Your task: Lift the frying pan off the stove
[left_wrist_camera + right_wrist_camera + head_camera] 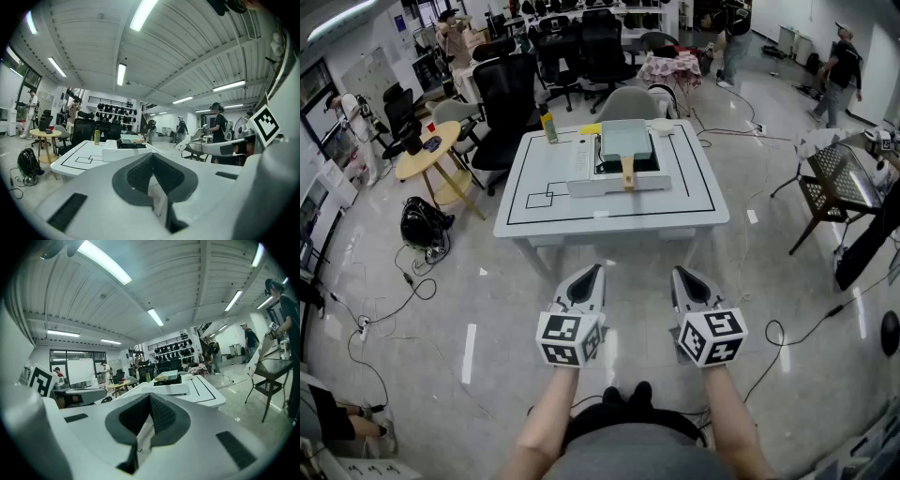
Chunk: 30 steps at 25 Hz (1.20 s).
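A square grey-green frying pan (625, 139) with a wooden handle (628, 173) sits on a white portable stove (581, 184) on the white table (544, 220). Both grippers hang over the floor, well short of the table's near edge. My left gripper (594, 271) and right gripper (680, 275) point toward the table, each shut with nothing between its pads. From the left gripper (152, 157) the pan (129, 139) and stove (117, 153) are far ahead. The right gripper view shows its gripper (150, 398) shut, with the pan (169, 376) on the stove (171, 389) in the distance.
A yellow-green bottle (548, 126) and a white bowl (662, 125) stand at the table's far side. Office chairs (506, 94) crowd behind it. To the left are a round wooden table (431, 155) and a black backpack (422, 223). A mesh table (839, 178) is at right. Cables cross the floor.
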Motion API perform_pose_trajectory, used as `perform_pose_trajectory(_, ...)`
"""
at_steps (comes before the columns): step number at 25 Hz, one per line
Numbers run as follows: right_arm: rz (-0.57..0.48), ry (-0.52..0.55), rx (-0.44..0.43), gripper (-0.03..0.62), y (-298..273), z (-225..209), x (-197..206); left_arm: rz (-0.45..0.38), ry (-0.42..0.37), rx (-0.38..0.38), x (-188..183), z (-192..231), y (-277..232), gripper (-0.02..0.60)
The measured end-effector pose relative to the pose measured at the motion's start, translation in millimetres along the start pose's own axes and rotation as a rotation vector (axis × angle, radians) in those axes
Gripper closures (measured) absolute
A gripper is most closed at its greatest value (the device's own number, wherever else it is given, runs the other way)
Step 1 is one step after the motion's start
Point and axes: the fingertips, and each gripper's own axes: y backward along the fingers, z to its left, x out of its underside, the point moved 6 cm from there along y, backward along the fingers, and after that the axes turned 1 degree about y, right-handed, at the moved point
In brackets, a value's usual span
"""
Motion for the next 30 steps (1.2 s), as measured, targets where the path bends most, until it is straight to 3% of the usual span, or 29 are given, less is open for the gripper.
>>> perform_pose_trajectory(10,-0.013,0.022,-0.01,0.591,-4,-5,-7,-0.012,0.003,-0.011,-4,0,-5,0.575)
perform_pose_trajectory(27,-0.029,-0.052,-0.074,0.591,-5,-33,-10,-0.012,0.043,-0.038,-7,2,-12,0.574)
perform_pose_trajectory(30,-0.03,-0.084,-0.099,0.552,-10,-36,-12,-0.01,0.058,-0.035,-9,4,-16,0.572)
